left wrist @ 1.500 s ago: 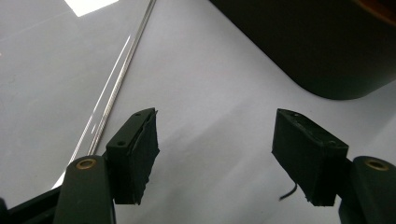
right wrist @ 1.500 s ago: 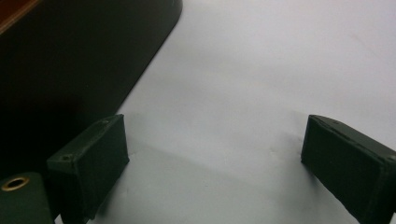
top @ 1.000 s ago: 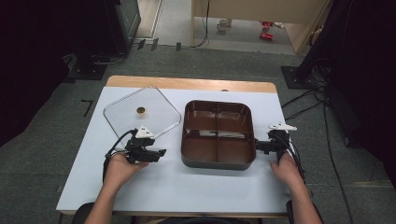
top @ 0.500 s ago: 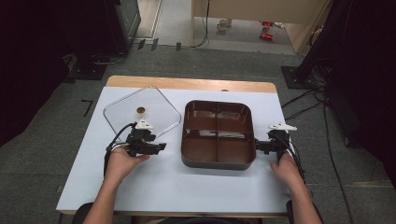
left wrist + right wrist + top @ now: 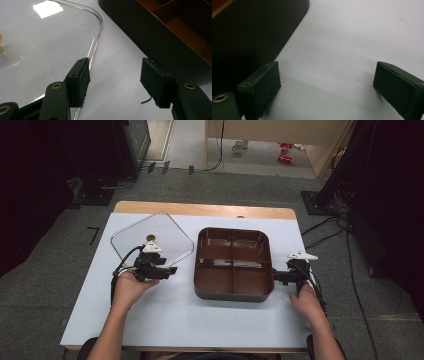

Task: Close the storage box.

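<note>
A dark brown tray (image 5: 233, 265) with four compartments sits in the middle of the white table; its dark outer wall (image 5: 140, 32) and the same tray wall (image 5: 249, 32) show close up in the two gripper views. A clear square lid (image 5: 150, 237) with a small gold knob (image 5: 150, 238) lies flat to the tray's left, and its rounded rim (image 5: 96, 35) runs past one jaw. My left gripper (image 5: 167, 270) stands open at the lid's near right edge, nothing between its pads (image 5: 81, 83). My right gripper (image 5: 278, 276) is open beside the tray's right wall, holding nothing.
The table (image 5: 165, 320) has bare white surface in front of the tray and lid, with a wooden strip (image 5: 200, 210) along its far edge. Cables (image 5: 320, 232) trail on the grey floor at the right. Dark equipment stands beyond the table.
My left gripper has shifted slightly away from me and to the left, onto the lid's near right edge. The right gripper, tray and lid have stayed in place.
</note>
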Available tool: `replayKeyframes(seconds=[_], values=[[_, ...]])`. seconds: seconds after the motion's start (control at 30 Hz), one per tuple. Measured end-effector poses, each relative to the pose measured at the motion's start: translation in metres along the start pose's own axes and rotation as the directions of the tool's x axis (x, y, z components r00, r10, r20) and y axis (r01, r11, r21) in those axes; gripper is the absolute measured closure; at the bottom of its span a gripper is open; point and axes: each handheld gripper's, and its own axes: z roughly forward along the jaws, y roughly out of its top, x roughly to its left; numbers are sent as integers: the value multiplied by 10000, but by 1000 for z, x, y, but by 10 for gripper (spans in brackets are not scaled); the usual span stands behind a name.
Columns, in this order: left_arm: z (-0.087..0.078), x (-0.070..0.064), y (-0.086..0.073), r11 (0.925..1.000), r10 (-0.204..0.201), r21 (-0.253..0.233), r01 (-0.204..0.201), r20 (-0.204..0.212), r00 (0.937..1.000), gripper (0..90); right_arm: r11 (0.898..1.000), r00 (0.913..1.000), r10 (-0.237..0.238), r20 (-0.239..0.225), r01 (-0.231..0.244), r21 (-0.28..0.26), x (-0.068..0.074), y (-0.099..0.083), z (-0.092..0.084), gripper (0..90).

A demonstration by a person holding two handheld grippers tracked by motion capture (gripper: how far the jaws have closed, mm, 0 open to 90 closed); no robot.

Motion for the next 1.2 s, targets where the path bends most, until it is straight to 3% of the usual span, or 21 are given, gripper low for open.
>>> replayKeyframes(seconds=[0.73, 1.2], values=[[3, 31, 19, 9997, -67, -252, 53, -559, 9984, 506, 10000, 10000, 3, 0, -3, -1, 0, 0, 0, 66], [8, 57, 31, 9992, -263, -311, 234, -944, 9952, 500, 10000, 10000, -10, 2, 10, -1, 0, 0, 0, 66]])
